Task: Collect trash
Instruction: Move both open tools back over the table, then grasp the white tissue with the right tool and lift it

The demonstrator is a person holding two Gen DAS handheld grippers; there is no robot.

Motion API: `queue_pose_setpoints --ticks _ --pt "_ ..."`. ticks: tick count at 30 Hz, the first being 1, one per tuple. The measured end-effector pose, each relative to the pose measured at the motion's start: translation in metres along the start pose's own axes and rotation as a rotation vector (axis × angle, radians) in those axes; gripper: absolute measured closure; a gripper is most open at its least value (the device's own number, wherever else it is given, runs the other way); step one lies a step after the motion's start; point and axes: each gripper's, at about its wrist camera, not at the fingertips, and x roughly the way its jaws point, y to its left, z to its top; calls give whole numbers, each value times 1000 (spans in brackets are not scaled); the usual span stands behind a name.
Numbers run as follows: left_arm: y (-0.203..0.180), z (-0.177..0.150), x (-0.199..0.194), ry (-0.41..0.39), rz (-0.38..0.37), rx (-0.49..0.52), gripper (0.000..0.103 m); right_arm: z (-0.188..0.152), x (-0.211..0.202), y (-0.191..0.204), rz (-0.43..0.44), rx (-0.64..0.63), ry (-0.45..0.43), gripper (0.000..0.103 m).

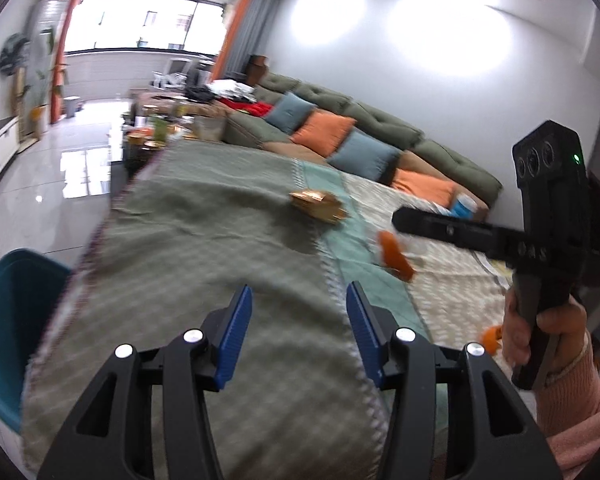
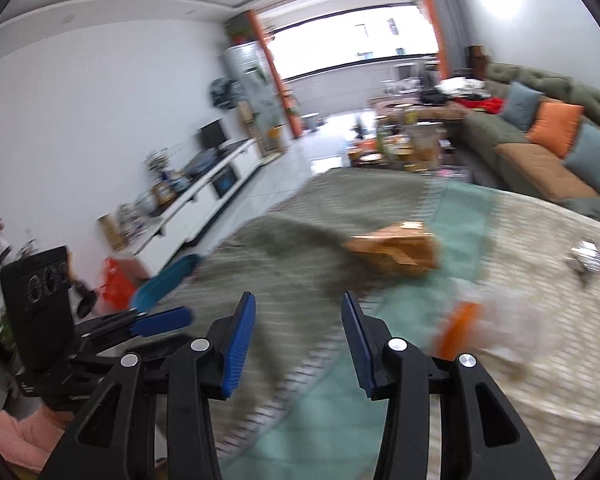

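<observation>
A crumpled golden-brown wrapper [image 1: 318, 206] lies on the cloth-covered table [image 1: 204, 240]; it also shows in the right wrist view [image 2: 396, 250]. An orange wrapper [image 1: 396, 258] lies nearer, right of centre, and appears blurred in the right wrist view [image 2: 458, 330]. A silver crumpled piece [image 2: 588, 262] lies at the far right. My left gripper [image 1: 298, 338] is open and empty above the cloth. My right gripper [image 2: 298, 338] is open and empty, its body seen in the left wrist view [image 1: 500, 236]. A teal bin [image 1: 8, 328] stands at the table's left edge.
A green sofa [image 1: 340, 120] with orange and blue cushions runs along the right wall. A low table with jars [image 1: 160, 128] stands beyond the cloth table. A white TV cabinet [image 2: 204, 196] lines the left wall. An orange bag [image 2: 116, 284] sits on the floor.
</observation>
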Motion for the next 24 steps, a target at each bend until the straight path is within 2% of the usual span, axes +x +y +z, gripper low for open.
queue_pose_setpoints --ticks 5,9,13,17,18,19,20,24 --pt "-33 -4 29 62 -60 57 53 -2 -26 -65 -132 90 -18 57" --pt "-60 -7 46 95 -109 112 53 -2 -30 -108 -203 148 8 57" --pt "-81 -11 57 124 -141 145 53 -3 -13 -139 -198 187 86 54" --pt "-96 -13 66 144 -158 175 53 -8 11 -152 -153 205 157 55" --pt "-98 -14 66 148 -161 180 53 -10 13 -154 -142 213 159 65" --pt "-102 -15 68 154 -164 185 53 -12 16 -156 -129 217 169 85" --pt "-104 -16 69 158 -167 188 53 -13 16 -157 -123 217 170 100" --pt "-109 -17 71 173 -186 201 53 -11 -7 -151 -111 200 86 100"
